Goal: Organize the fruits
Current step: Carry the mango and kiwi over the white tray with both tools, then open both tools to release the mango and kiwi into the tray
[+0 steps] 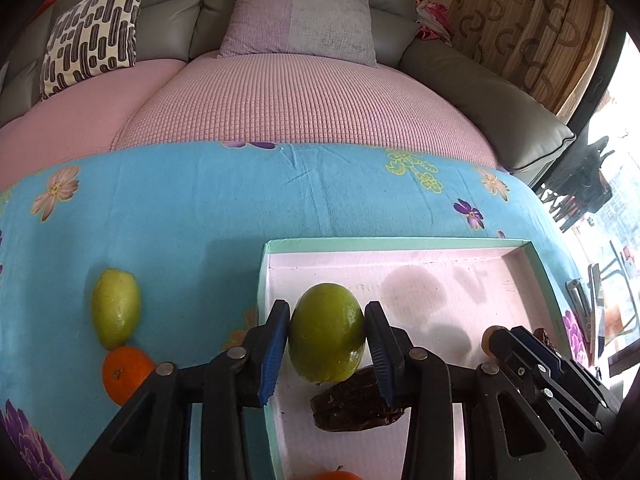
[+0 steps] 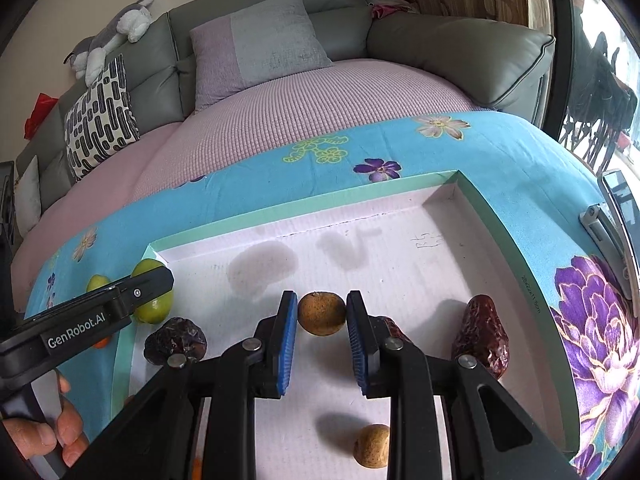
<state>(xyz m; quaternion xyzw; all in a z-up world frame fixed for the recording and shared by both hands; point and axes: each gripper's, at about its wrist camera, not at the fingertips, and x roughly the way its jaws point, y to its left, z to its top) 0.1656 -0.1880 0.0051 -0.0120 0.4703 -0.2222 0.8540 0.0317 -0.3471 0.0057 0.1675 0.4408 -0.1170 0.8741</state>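
Note:
My left gripper [image 1: 327, 308] is shut on a green fruit [image 1: 326, 332], holding it over the left end of a shallow mint-rimmed tray [image 1: 400, 245]. A dark date [image 1: 356, 400] lies in the tray just below it. A second green fruit [image 1: 116, 314] and an orange [image 1: 126, 374] rest on the blue cloth left of the tray. My right gripper [image 2: 322, 297] is shut on a small brown round fruit [image 2: 322, 314] over the tray [image 2: 304, 204]. Another brown fruit [image 2: 372, 446] and dates [image 2: 482, 336] [image 2: 176, 340] lie in the tray.
The tray sits on a blue flowered cloth [image 1: 180, 216] over a table. Behind it is a grey sofa with a pink cover [image 1: 304, 96] and cushions. A clip-like metal object [image 2: 604, 220] lies at the cloth's right edge. A hand [image 2: 40, 432] holds the left gripper's handle.

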